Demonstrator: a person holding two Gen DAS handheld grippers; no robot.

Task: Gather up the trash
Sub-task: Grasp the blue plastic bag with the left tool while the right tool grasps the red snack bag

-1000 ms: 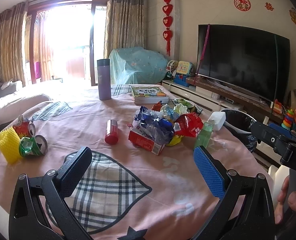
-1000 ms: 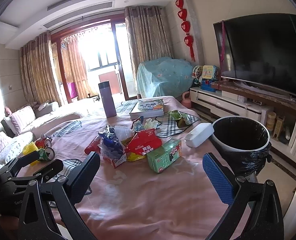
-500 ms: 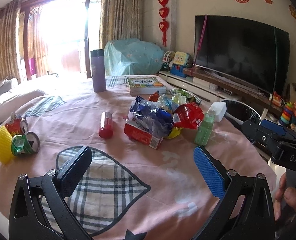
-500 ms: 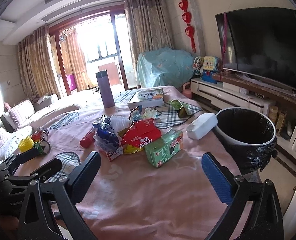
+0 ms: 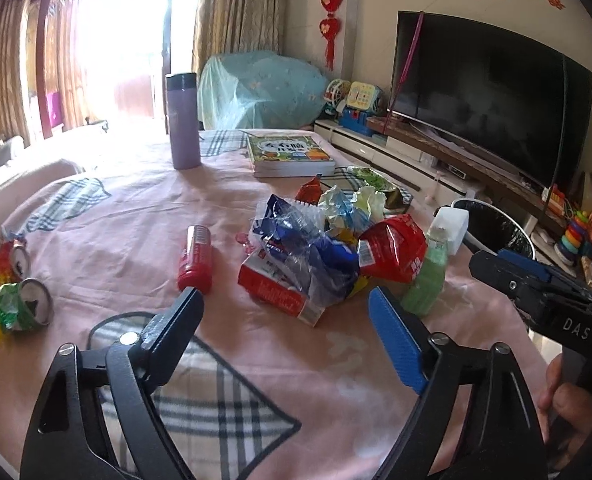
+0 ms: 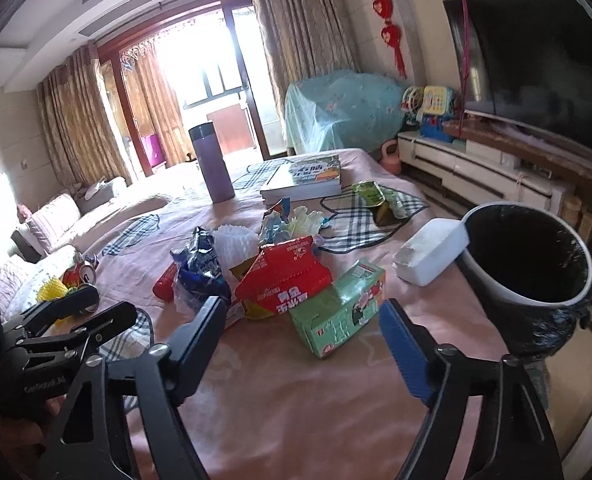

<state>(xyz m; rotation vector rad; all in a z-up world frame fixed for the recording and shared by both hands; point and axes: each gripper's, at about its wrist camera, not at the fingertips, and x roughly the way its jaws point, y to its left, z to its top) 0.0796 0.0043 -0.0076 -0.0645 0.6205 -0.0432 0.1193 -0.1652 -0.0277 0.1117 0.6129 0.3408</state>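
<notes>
Trash pile sits mid-table, just ahead of both sets of fingers; nothing lifted yet.

Handling, my read:
- Green box: nearest thing ahead of the right gripper, lying between its fingertips' line of sight. Thin carton, light, probably empty, crushes easily. Pinch across the short faces, not the corner.
- Red carton: just beyond the green box, touching it. Already dented, soft. Take the folded top ridge.
- Blue wrapper: dead ahead of the left gripper, draped over a red box. Crinkly film, slippery, near weightless; grab a bunched fold, or it slides out.
- Red can: just beyond the left finger of the left gripper, on its side, stiff, will roll. Clamp across the body.
- Crushed cans: well off to the left of the left gripper, near a yellow thing at the table edge.

Bin: past the right finger of the right gripper, off the table edge, lined and open, with a white box touching its rim.

Pose: both grippers held low over the tablecloth, pointing level at the pile, side by side. Both have fingers spread wide and hold nothing.

Risk: pulling one piece may drag the heap.
</notes>
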